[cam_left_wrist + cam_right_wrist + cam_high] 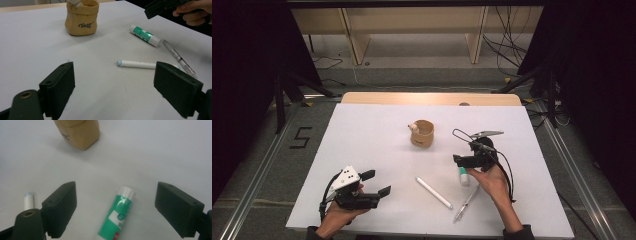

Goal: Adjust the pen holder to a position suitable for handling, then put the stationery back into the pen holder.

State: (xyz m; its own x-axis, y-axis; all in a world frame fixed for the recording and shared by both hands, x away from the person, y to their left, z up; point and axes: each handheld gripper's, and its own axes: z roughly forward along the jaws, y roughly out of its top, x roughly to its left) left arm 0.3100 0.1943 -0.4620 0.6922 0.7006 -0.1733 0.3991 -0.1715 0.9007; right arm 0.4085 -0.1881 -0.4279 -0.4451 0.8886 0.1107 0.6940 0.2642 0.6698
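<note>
A green-and-white glue stick lies flat on the white table, its white cap pointing away from me. My right gripper hovers just over it, open, with one jaw on each side of the stick. In the high view that right gripper sits right of centre, above the glue stick. My left gripper is open at the front left with nothing between its jaws. From the left gripper I look across at a white marker.
A tan bag-shaped cup with a small white figure on its rim stands mid-table. The white marker and a clear pen lie near the front edge. A wooden strip borders the table's far side.
</note>
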